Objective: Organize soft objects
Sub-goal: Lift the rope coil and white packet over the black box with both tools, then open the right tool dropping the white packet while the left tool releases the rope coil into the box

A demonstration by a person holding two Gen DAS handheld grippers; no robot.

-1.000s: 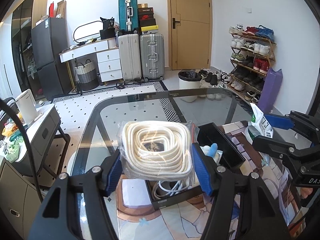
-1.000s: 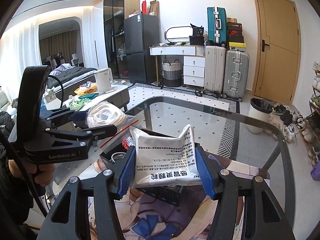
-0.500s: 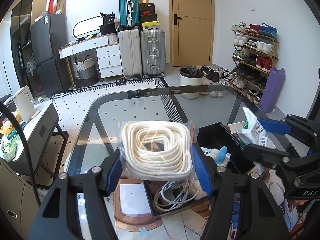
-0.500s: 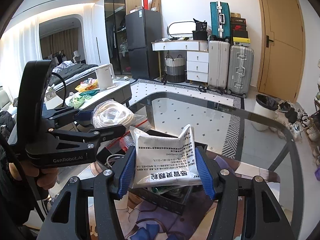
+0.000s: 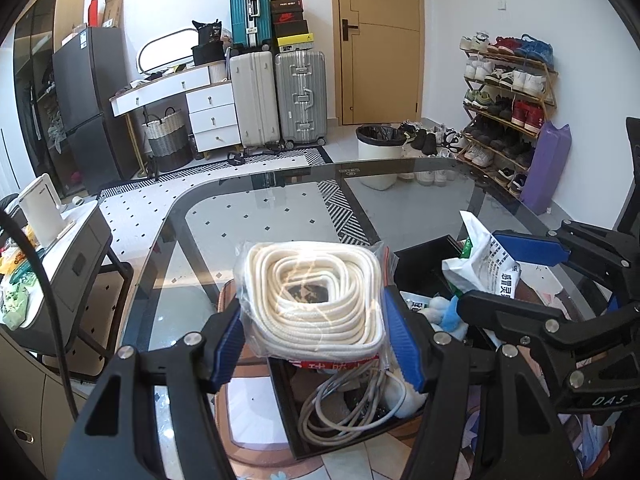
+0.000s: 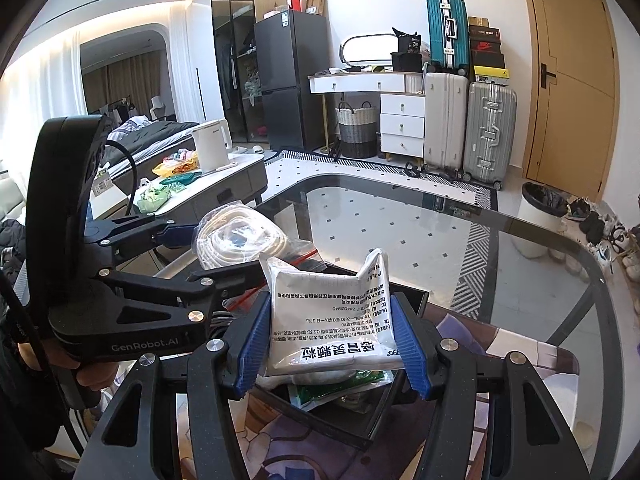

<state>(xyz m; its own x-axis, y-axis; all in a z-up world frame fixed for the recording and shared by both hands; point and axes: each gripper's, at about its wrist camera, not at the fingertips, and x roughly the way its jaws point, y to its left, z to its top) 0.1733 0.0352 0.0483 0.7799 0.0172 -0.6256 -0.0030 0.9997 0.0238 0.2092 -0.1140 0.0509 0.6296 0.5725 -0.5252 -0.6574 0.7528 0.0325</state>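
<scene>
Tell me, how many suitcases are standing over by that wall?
3. A white suitcase and a silver suitcase stand side by side on the floor beside the white drawers; a teal suitcase sits on top of the white one. Others may be hidden behind.

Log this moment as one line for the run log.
left gripper: shut on bagged white rope coil | right gripper: shut on white printed sachet | both above black storage tray

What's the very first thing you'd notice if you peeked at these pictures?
The big coil of white rope in a clear bag, pinched in the left gripper above a black bin of grey cables. Next, the white printed pouch squeezed in the right gripper, over the glass table.
</scene>
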